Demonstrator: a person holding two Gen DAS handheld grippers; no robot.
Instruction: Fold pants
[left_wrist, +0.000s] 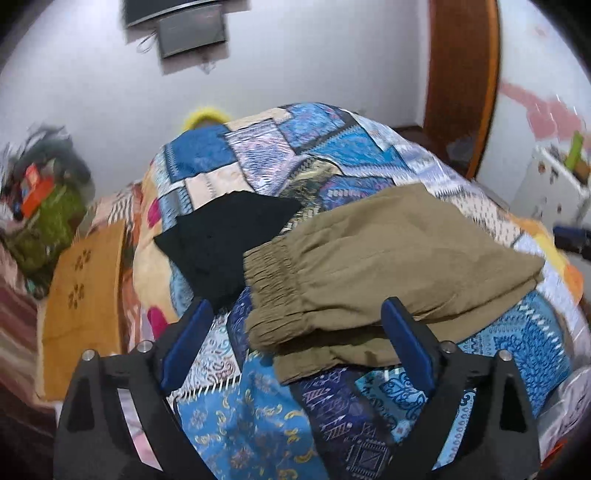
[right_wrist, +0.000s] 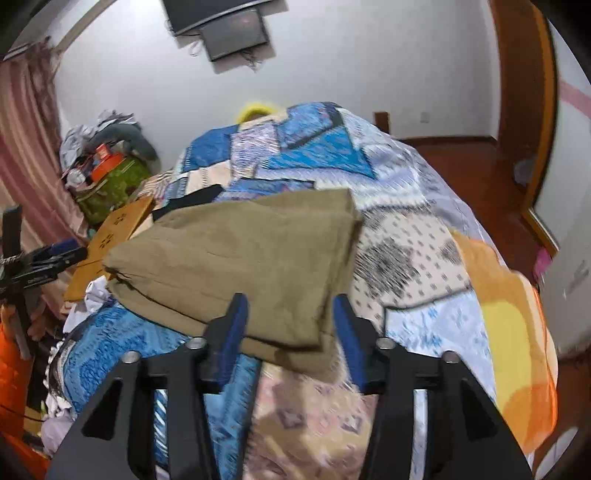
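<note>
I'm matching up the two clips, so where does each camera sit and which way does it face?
Left wrist: on the left hand-held gripper, angled down at the elastic waistband end of the folded khaki pants; its open blue-padded fingers show.
Right wrist: on the right hand-held gripper, angled down at the pants' other end; open fingers straddle the fabric.
Both share: pants, patchwork bedspread, black cloth.

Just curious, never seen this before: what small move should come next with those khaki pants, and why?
Probably draw both grippers back. The khaki pants already lie folded in a compact stack on the patchwork quilt, and the left gripper and right gripper are open, gripping nothing.
</note>
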